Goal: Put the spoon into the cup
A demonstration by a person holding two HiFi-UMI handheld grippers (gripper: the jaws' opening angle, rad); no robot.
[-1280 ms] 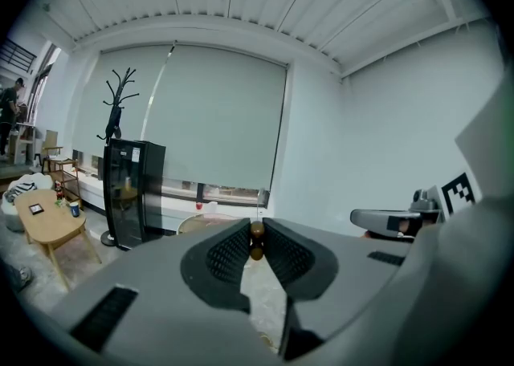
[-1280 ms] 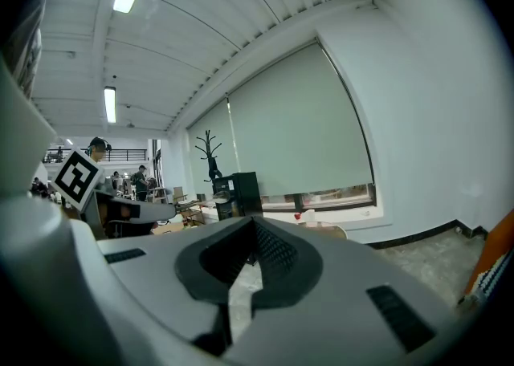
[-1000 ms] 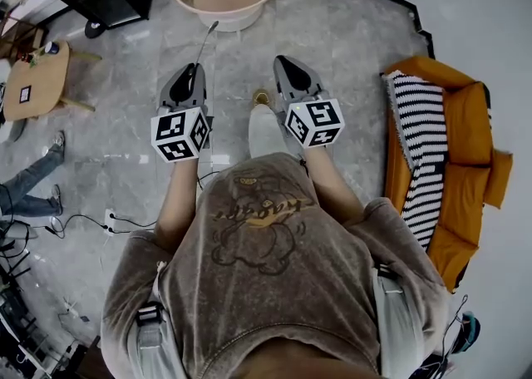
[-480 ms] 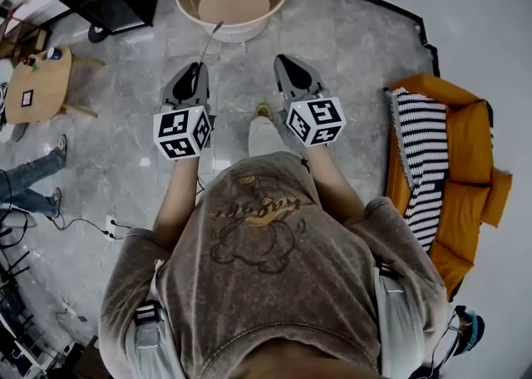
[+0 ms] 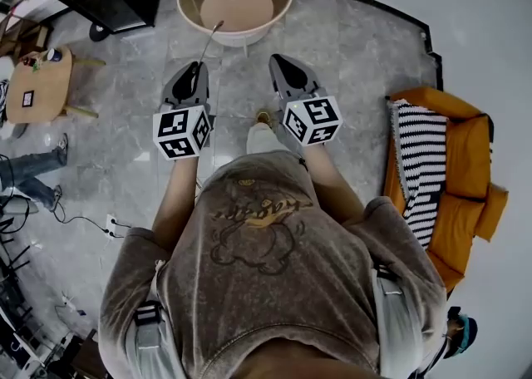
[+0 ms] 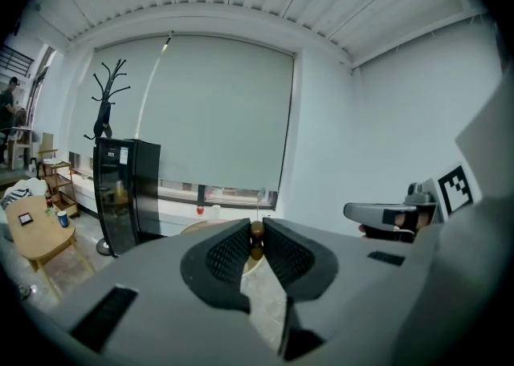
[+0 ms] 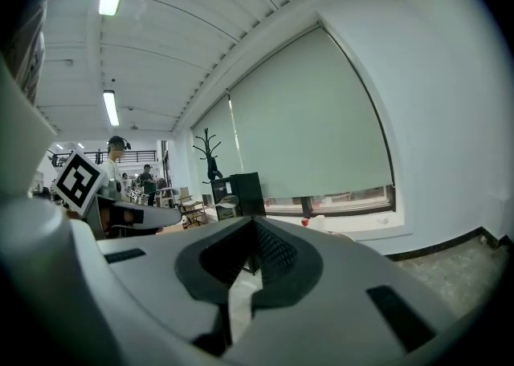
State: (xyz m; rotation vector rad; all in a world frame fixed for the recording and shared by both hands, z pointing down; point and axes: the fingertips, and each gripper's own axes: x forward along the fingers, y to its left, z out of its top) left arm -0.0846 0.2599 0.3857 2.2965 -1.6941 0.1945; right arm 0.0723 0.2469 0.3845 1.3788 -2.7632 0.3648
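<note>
Both nearer round table (image 5: 249,12), left hand-held gripper (image 5: 193,67) clamping spoon (image 5: 209,41), right hand-held gripper (image 5: 278,62) closed

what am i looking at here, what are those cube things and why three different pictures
A standing person in a brown t-shirt holds a two-jaw gripper in each hand; the marker cubes are part of the grippers. The head view looks down from the person's head. The other two views look along each gripper's jaws. The left gripper is shut on a thin metal spoon with a brown beaded handle. The right gripper is shut and empty. Ahead stands a round beige table; what stands on it is too small to name.
</note>
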